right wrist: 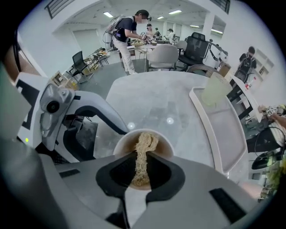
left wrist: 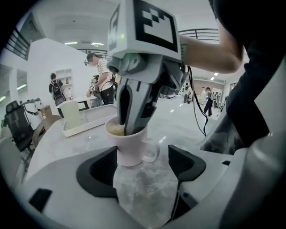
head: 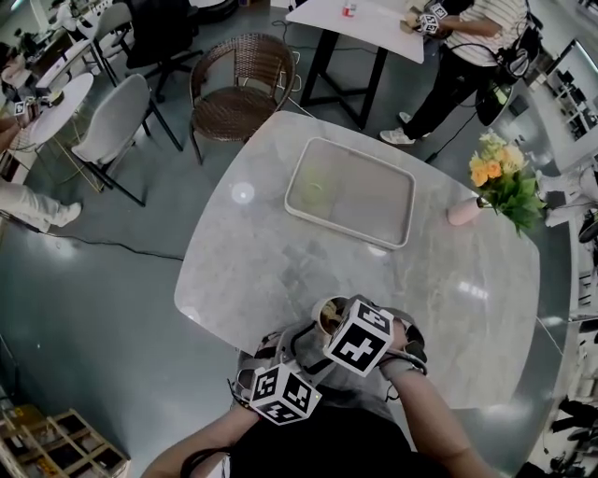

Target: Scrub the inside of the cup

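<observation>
Black pads [left wrist: 100, 172] on the left gripper [left wrist: 141, 148] stand wide apart, one on each side of the white cup [left wrist: 129, 150]. The cup sits close to the person, at the near edge of the marble table [head: 280, 271]. From where I stand, one pad looks right up against the cup's side and the other is well away from the handle, so nothing is squeezed. I think the pads are there like a fence, so the cup cannot slide off while it gets cleaned. The right gripper [right wrist: 143, 154] points almost straight down into the cup. Its jaws are pressed together on a stringy tan scrubber [right wrist: 144, 142]. The scrubber hangs down inside the cup, just where it must be to rub the inside. Farther along the table lies a white tray [head: 369, 201] with a pale green pot [right wrist: 214, 89] standing on it, maybe to keep it out of the way. At the table's right side a pink vase [head: 462, 212] holds yellow and orange flowers [head: 500, 177]. I count two grippers, one cup, one scrubber, one tray, one green pot and one vase. Beyond the table are a brown wicker chair [head: 238, 89] and a grey chair [head: 117, 121], and another person [head: 467, 47] stands at a white table [head: 364, 23] farther off.
</observation>
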`<state>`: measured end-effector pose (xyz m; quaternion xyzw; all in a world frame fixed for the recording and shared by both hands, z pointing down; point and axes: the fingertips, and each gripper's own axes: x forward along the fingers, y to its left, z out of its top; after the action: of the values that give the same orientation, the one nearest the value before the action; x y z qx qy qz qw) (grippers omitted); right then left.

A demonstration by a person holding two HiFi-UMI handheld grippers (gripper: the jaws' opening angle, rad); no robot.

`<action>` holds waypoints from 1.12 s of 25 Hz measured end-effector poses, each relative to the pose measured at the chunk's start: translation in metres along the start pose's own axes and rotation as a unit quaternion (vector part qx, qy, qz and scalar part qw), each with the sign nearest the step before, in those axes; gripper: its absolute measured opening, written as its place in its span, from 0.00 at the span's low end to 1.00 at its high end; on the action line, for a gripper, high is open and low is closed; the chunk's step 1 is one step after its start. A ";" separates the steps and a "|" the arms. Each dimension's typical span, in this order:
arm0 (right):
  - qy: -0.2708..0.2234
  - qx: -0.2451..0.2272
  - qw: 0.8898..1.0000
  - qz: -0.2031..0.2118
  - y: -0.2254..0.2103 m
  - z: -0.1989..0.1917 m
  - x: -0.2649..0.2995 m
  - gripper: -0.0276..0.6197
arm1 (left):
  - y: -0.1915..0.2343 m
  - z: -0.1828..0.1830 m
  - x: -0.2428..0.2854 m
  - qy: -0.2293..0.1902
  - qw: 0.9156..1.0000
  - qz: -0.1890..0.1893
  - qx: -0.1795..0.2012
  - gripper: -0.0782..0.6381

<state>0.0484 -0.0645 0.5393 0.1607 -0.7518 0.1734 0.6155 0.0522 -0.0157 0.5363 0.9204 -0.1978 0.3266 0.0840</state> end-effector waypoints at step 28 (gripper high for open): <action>0.011 -0.223 0.975 0.008 0.001 0.002 -0.005 0.14 | 0.067 -0.020 -0.018 0.059 0.992 0.090 0.072 0.60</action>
<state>0.0473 -0.0647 0.5337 0.0113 -0.7661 0.0075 0.6426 0.0000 -0.0651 0.5425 0.8814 -0.2508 0.4003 -0.0010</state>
